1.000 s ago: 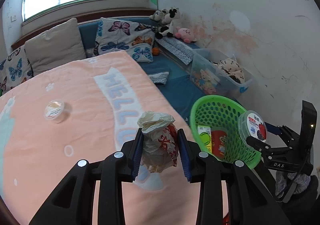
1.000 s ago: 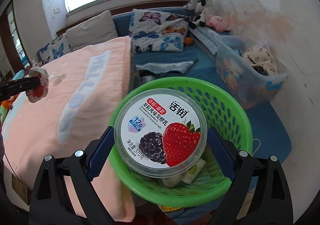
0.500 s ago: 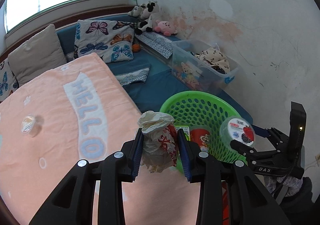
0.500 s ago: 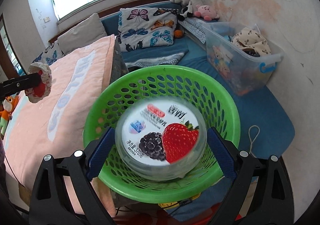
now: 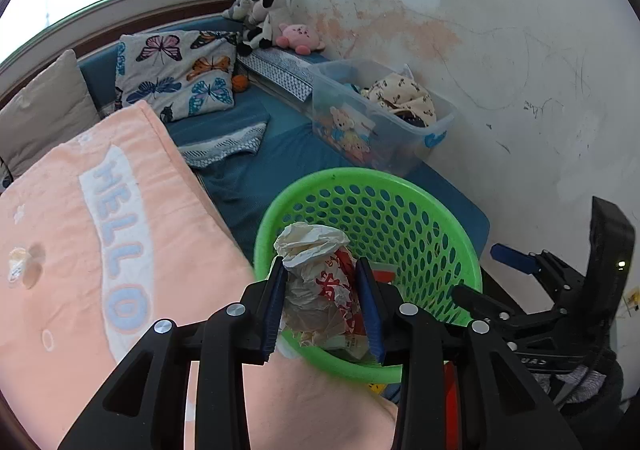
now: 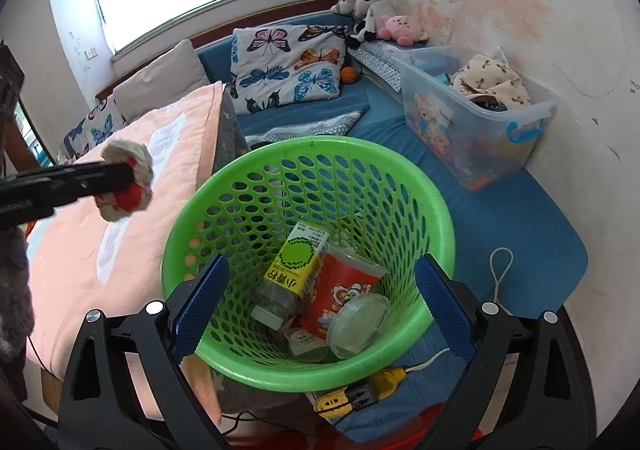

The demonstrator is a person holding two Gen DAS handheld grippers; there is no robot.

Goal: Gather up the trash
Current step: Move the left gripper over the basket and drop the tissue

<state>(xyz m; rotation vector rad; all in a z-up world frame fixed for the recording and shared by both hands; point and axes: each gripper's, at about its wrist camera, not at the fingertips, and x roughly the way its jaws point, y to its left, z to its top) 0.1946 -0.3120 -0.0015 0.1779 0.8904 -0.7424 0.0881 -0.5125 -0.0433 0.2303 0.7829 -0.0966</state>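
At lower centre of the left wrist view, the left gripper has its 2 blue-padded fingers clamped on a crumpled white paper wrapper w/ red print, held over the near rim of the round green perforated plastic basket. From the right wrist view the same wrapper shows at mid left, beside the basket's left rim, not inside it. Right gripper sits at the bottom of that view, fingers spread wide w/ nothing between the pads, straddling the basket's near side. Inside the basket: a clear jar w/ yellow-green label, a red printed cup & a clear round plastic tub, lying touching at the bottom. Pink "HELLO" blanket fills the left; a clear storage bin w/ bear print stands upper right of the basket.
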